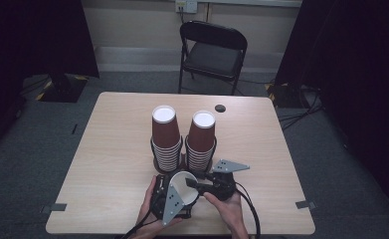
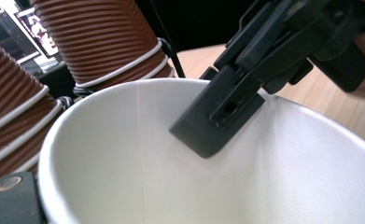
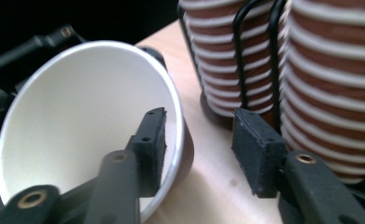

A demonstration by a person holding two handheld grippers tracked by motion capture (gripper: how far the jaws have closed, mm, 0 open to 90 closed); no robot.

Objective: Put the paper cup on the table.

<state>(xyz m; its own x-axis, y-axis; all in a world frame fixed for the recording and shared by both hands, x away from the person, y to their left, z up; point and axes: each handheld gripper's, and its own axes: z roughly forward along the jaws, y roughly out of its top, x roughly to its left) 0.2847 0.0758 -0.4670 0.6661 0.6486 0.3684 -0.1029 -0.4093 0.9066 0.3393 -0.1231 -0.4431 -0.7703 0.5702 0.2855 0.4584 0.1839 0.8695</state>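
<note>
1. A single paper cup [image 1: 183,188] is held at the near edge of the table [image 1: 107,164], just in front of two ribbed brown cup stacks [image 1: 182,144] that stand in a black wire holder [image 3: 245,42]; its white mouth is tipped up and toward the right gripper [image 1: 198,185].
2. The cup appears to be held at its base by the left gripper [image 1: 174,199]; the jaws themselves are hidden behind the cup, so it cannot be told whether they are clenched; in the left gripper view the cup's white interior [image 2: 124,154] lies right before the camera.
3. The right gripper is spread open astride the cup's rim [image 3: 175,107]; one jaw is seen inside the cup against the white wall, the other outside, apart from the brown side; nothing is pinched yet.
4. The step in hand is judged to be a handover or a rim grasp of the loose cup by the right gripper.
5. The next move calls for the right jaws to be closed gently on the rim wall, so that the thin paper is not crushed; only then should the left hold be let go.
</note>
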